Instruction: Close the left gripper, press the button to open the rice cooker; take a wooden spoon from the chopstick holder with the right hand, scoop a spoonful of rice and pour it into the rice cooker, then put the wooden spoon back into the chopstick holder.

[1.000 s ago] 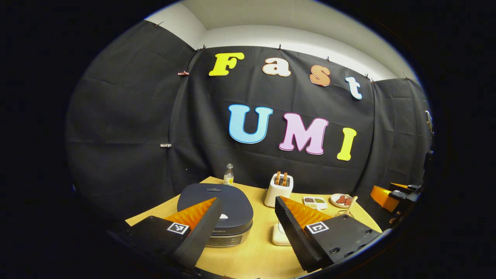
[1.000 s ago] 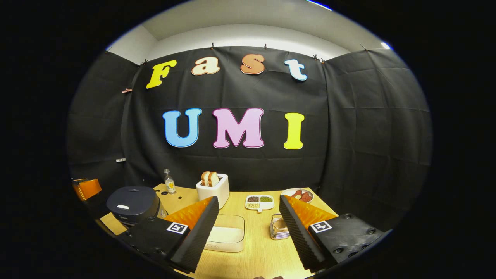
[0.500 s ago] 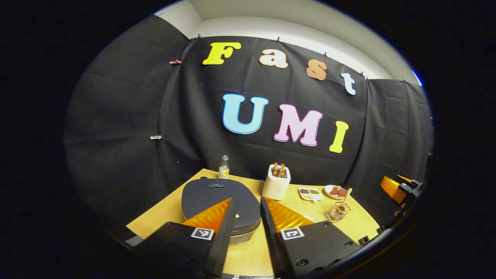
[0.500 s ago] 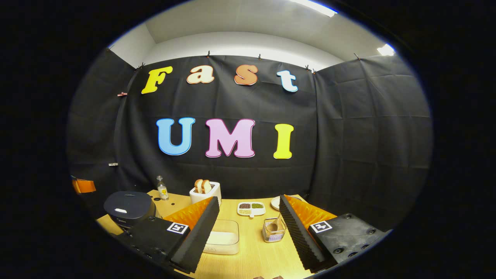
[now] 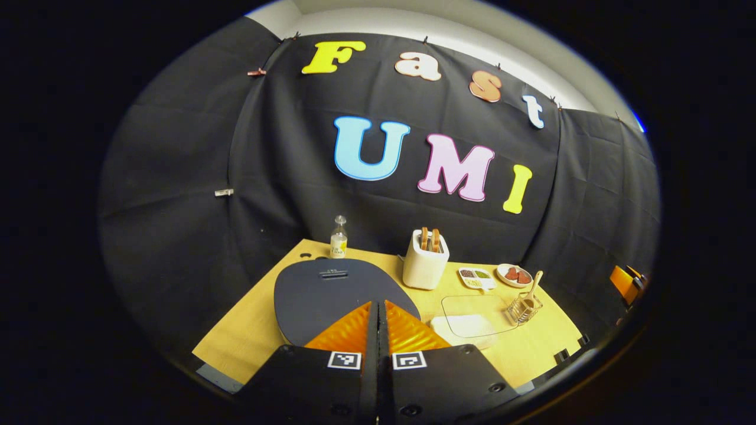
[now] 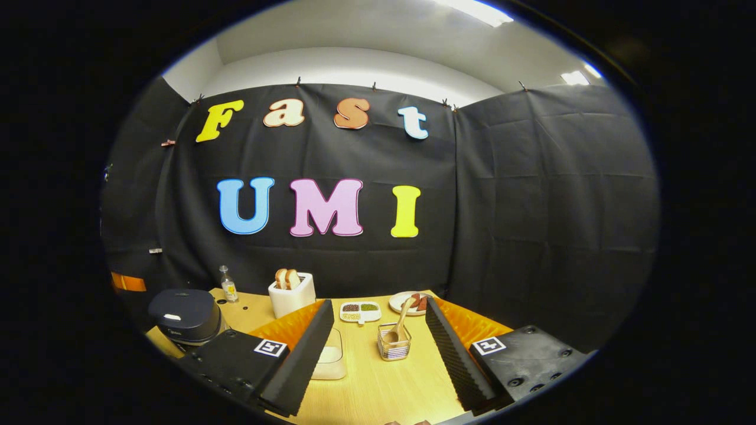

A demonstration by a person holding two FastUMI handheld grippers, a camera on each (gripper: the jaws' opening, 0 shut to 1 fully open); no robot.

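A: Left gripper view, item one?
B: Left gripper (image 5: 378, 310), fingers pressed together with nothing between them, poised above the near edge of the dark blue-grey rounded rice cooker (image 5: 331, 289). Lid down.

A: The table?
B: Light wooden table (image 5: 248, 330). At its far edge, behind the cooker, a small clear glass bottle with a yellow label (image 5: 338, 238). To the right of it, a white toaster (image 5: 425, 265) with two brown slices standing in its slots.

A: Further right?
B: A white divided dish of grains (image 5: 475, 276), then a round plate with red pieces (image 5: 514, 275). In front of these, a clear rectangular container of white rice (image 5: 472, 316), and just right of it a wire chopstick holder (image 5: 522, 307) with the wooden spoon (image 5: 533, 289) standing tilted inside.

A: Right gripper view?
B: Right gripper (image 6: 378, 333), fingers wide apart and empty, over the table's near part. The chopstick holder (image 6: 394, 347) sits between the fingers in the picture, farther off, the wooden spoon (image 6: 399, 323) leaning up and right out of it.

A: The rest?
B: The rice container (image 6: 332, 357) is partly hidden behind the left finger. Rice cooker (image 6: 182, 314) at the far left, closed; bottle (image 6: 226, 285) and toaster (image 6: 290, 294) beyond it; divided dish (image 6: 359, 311) and plate (image 6: 407, 302) at the back.
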